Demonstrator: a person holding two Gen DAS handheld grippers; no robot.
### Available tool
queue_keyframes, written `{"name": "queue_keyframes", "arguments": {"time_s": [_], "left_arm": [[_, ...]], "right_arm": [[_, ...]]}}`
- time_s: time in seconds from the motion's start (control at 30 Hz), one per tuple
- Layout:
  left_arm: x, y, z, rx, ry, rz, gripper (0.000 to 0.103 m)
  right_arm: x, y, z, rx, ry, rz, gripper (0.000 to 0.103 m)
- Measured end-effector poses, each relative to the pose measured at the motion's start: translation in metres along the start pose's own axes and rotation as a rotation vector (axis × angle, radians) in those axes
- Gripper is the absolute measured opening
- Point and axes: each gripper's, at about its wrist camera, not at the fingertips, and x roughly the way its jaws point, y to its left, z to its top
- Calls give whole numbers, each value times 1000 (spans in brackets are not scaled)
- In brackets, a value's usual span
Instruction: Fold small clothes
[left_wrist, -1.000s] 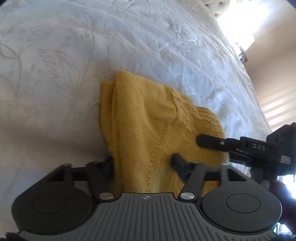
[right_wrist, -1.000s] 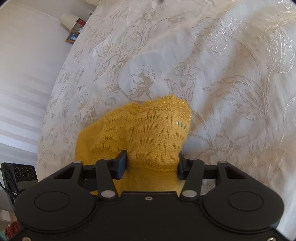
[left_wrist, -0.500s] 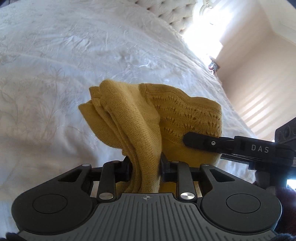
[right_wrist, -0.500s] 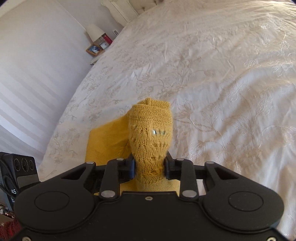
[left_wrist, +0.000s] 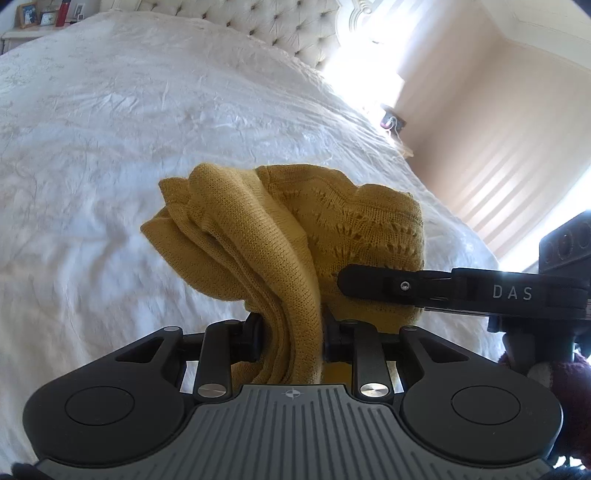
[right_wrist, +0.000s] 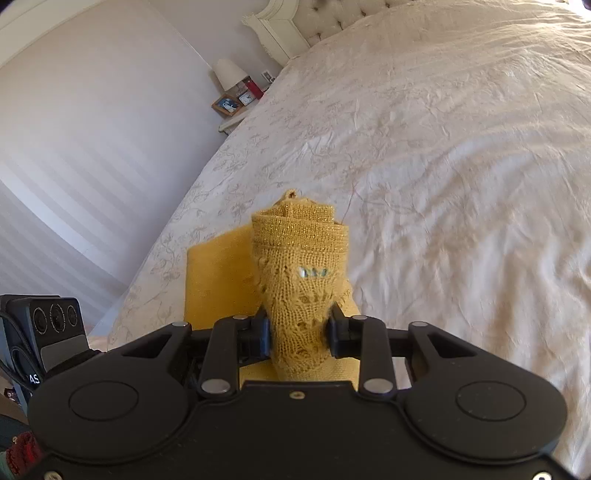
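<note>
A small mustard-yellow knitted garment (left_wrist: 258, 243) hangs bunched above the white bedspread (left_wrist: 110, 147), gripped from both sides. My left gripper (left_wrist: 291, 332) is shut on a thick fold of its plain-knit part. In the right wrist view my right gripper (right_wrist: 299, 332) is shut on the lacy, glitter-edged part of the garment (right_wrist: 299, 258), which stands up in a roll between the pads. The right gripper's finger (left_wrist: 388, 286) reaches in from the right in the left wrist view, pressed against the lace side. A flat yellow panel (right_wrist: 218, 280) hangs behind the roll.
The embroidered bedspread (right_wrist: 443, 184) stretches to a tufted headboard (left_wrist: 273, 29). A nightstand with a lamp (right_wrist: 229, 74) and picture frames stands at the bed's far corner. A striped wall (right_wrist: 74, 166) runs along the bed's edge. A sleeve (left_wrist: 561, 376) shows at the right.
Both grippers closed on the garment where it lay on the bed and lifted it clear. The cloth now hangs bunched, and more of the headboard and room shows.
</note>
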Motion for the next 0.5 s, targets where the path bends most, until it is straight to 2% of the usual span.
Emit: {"name": "queue_keyframes", "arguments": {"time_s": [0.13, 0.27, 0.43, 0.5], "left_arm": [[6, -17, -32, -37, 31, 26, 27], [15, -28, -51, -30, 54, 45, 27], [29, -29, -52, -24, 77, 48, 27], [38, -25, -48, -3, 83, 55, 27]], "right_arm": [[-15, -19, -29, 58, 23, 17, 40], [-27, -36, -48, 100, 44, 22, 40], [-31, -54, -48, 131, 54, 36, 40], [-26, -61, -40, 101, 49, 7, 40]]}}
